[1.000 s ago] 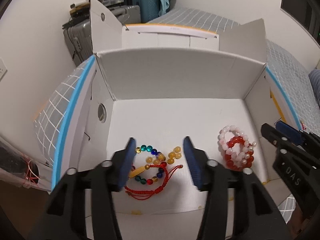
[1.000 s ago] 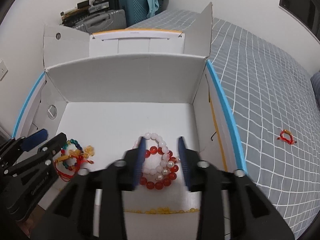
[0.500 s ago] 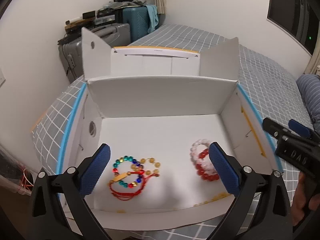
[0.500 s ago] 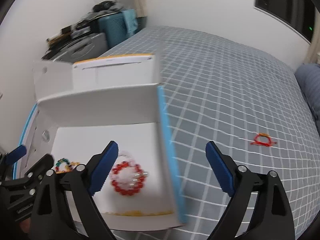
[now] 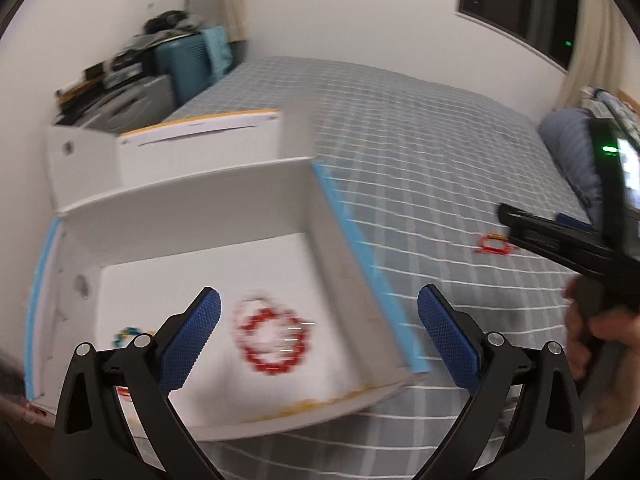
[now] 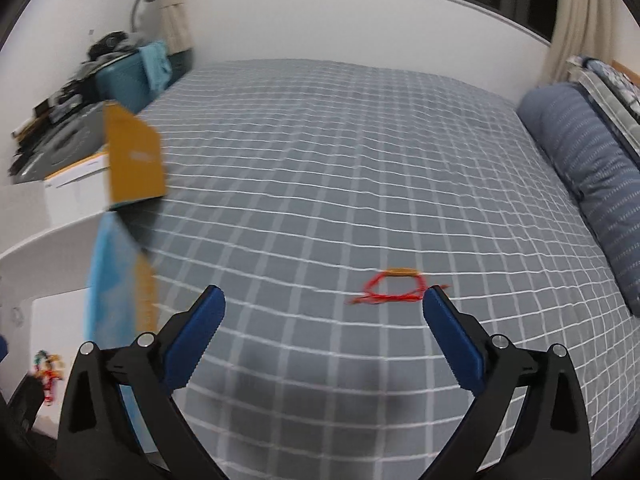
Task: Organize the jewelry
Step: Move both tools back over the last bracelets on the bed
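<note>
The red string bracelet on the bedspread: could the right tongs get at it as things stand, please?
Probably yes: the red string bracelet lies alone on the open bedspread, ahead of the open right tongs, with nothing between.

Grey checked bed (image 6: 360, 168) (white walls (image 6: 300, 12)).

- Box (image 5: 348, 248) sits on the bed (image 6: 360, 160), at its left side.
- Beaded bracelets (image 5: 268, 336) lie inside the box.
- String bracelet (image 6: 394, 290) lies on the bed, right of the box, well apart.
- Pillow (image 6: 588, 176) lies at far right.
</note>
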`<state>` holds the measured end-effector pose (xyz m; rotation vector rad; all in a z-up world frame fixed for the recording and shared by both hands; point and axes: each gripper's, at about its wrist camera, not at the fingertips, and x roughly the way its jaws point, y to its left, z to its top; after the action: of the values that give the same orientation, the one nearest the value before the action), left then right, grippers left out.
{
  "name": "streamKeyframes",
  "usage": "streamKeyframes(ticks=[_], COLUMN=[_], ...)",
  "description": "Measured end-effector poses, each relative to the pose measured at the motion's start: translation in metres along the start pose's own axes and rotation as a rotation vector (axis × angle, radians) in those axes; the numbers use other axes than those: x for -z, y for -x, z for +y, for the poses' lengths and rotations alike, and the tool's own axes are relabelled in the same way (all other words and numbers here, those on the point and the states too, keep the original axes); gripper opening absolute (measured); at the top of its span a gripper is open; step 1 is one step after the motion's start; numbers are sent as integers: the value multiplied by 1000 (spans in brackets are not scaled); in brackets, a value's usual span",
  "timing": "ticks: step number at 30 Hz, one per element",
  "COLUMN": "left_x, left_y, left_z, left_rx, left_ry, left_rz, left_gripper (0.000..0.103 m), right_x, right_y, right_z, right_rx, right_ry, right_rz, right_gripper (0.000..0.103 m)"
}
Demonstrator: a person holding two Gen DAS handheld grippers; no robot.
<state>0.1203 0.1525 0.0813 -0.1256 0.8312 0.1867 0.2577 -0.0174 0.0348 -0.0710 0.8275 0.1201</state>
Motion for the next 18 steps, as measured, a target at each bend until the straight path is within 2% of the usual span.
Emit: streamKeyframes(ticks=[3, 9, 10, 12, 15, 18], left_x=[5, 26, 32, 43, 57, 73], left_y=[-5, -22, -24, -27, -39, -45], left_z=[-32, -87, -99, -113, -123, -134], left_rx=[40, 64, 32, 30, 77, 71], left_ry=[-26, -108, -131, -158, -168, -195], left_rz=[14, 45, 37, 31, 98, 108], left_gripper=[97, 97, 97, 97, 97, 97], right_x=[2, 7, 7, 6, 6, 6], right_y=[-21, -57, -63, -74, -89, -96], right_z=[-22, -58, -65, -76, -86, -91], right_rx=[24, 33, 31, 21, 24, 26], right_ry=[8, -10, -14, -22, -15, -3], right_rz=[26, 89, 100, 119, 140, 148], right_gripper=[95, 95, 95, 95, 95, 94])
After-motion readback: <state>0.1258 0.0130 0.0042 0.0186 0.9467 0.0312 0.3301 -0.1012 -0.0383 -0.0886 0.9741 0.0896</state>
